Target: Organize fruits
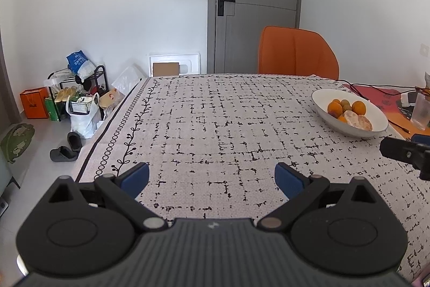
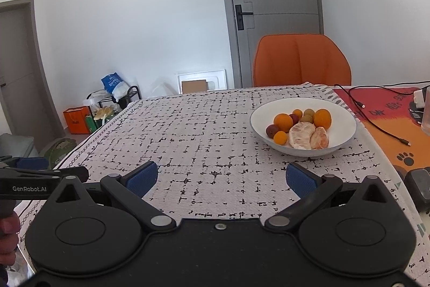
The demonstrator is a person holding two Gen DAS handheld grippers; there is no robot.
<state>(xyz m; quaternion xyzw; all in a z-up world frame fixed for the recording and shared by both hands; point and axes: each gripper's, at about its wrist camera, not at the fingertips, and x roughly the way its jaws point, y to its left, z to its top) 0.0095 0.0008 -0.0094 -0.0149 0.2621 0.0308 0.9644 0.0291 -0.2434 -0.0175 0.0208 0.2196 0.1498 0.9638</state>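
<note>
A white bowl (image 2: 344,123) stands on the patterned tablecloth (image 2: 209,131) at the right. It holds oranges (image 2: 282,121), small reddish and green fruits, and two peeled citrus pieces (image 2: 302,135). The bowl also shows in the left wrist view (image 1: 326,98) at the far right. My right gripper (image 2: 221,178) is open and empty, over the cloth, short of the bowl. My left gripper (image 1: 212,176) is open and empty over the cloth, to the left of the bowl. The right gripper's tip shows in the left wrist view (image 1: 403,149).
An orange chair (image 2: 301,59) stands behind the table's far edge. A red-orange mat (image 2: 387,112) with a black cable (image 2: 376,123) lies right of the bowl. A glass (image 1: 422,112) stands at the far right. Bags, a rack (image 1: 78,88) and slippers clutter the floor at left.
</note>
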